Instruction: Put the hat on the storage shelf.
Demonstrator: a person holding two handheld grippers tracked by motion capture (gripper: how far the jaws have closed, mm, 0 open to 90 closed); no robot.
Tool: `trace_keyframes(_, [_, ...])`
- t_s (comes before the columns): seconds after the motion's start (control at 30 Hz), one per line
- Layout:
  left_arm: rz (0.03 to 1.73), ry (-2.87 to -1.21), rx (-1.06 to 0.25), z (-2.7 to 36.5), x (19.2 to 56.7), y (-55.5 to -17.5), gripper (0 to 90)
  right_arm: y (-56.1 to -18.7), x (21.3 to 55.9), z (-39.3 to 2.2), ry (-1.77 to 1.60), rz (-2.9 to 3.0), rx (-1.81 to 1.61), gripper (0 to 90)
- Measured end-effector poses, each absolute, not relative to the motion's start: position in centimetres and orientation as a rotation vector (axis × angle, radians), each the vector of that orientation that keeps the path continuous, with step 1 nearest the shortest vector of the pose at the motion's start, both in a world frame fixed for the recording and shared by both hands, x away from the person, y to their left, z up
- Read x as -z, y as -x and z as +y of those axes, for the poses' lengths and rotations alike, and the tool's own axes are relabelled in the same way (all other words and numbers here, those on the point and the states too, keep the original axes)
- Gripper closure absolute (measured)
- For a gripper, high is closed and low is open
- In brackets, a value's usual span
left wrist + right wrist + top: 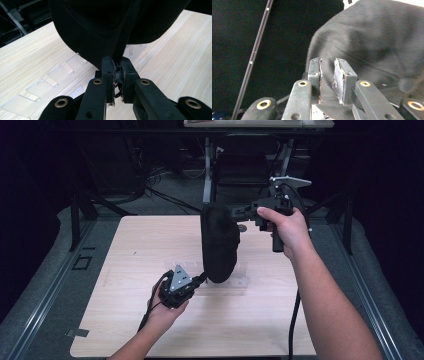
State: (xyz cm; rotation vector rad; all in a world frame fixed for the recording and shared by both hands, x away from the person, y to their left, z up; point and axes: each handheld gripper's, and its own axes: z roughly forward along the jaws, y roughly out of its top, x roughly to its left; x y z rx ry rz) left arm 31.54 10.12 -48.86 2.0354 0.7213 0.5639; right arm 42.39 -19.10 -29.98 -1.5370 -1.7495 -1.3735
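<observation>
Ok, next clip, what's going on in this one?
A person is holding a black cloth item up over a wooden table, one gripper in each hand. The right gripper has its jaws shut on the top of the fabric, and the left gripper is clamped on a seam at the bottom edge. The cloth hangs between them, above a clear plastic slotted rack lying on the table.

Lab or test-bench setting, dim, not a home. A pale wood-grain table [150, 250] sits inside a dark metal frame [75, 215] on grey floor, with black cables [150, 190] running loose behind it and a dark chair [240, 167] pushed up at the far side. Second light-topped bench [260, 123] at the back edge.
</observation>
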Motion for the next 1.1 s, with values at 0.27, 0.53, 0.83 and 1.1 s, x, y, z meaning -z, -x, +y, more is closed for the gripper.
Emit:
trace_keyframes(0.27, [0.724,-2.040,-0.576,10.5,49.2,-31.5,85.0,-42.0,29.8,-19.9,1.560,-1.774,1.375,75.6])
trace_keyframes(0.53, [0.744,-2.050,-0.579,11.0,49.5,-31.5,85.3,-41.7,29.7,-20.2,1.567,-1.790,1.368,75.6])
trace_keyframes(0.83, [0.771,-2.084,-0.566,11.5,50.8,-31.7,84.8,-41.6,30.3,-20.8,1.590,-1.785,1.359,75.4])
trace_keyframes(1.1, [0.816,-2.076,-0.556,11.9,52.4,-31.5,84.0,-41.0,30.8,-21.3,1.612,-1.835,1.336,75.0])
